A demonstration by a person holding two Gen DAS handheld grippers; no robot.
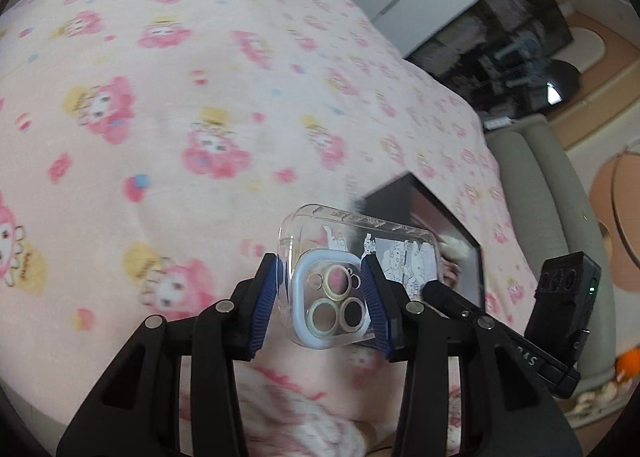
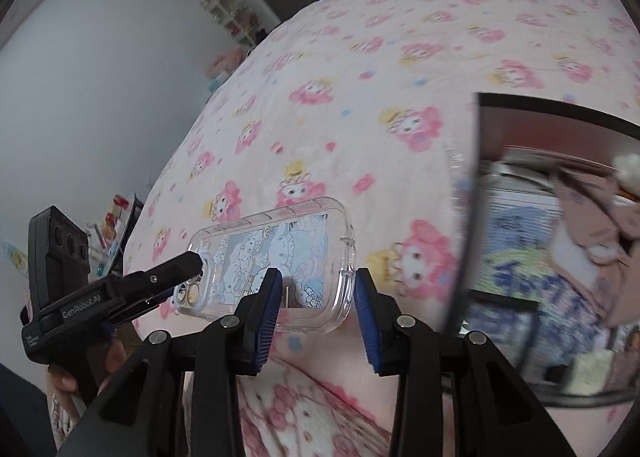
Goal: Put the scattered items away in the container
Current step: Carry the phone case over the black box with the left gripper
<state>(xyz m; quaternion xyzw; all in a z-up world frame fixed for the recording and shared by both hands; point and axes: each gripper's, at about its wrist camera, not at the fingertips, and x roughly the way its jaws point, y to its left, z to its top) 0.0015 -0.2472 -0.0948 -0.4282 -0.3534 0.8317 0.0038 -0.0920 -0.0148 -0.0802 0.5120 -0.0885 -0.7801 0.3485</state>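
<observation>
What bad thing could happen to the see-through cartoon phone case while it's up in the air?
1. It could slip. The phone case is smooth clear plastic, and the left hand-held gripper pinches only its camera end. Whether the right hand-held gripper really grips is unclear. It would probably land on the pink blanket.
2. It could bump the black rim of the box, which already holds things, and end up outside.

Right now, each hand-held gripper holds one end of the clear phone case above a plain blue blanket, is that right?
Not quite: the blanket is pink with cartoon prints, as the left wrist view shows. Each hand-held gripper, left and right, does hold an end of the clear phone case.
</observation>
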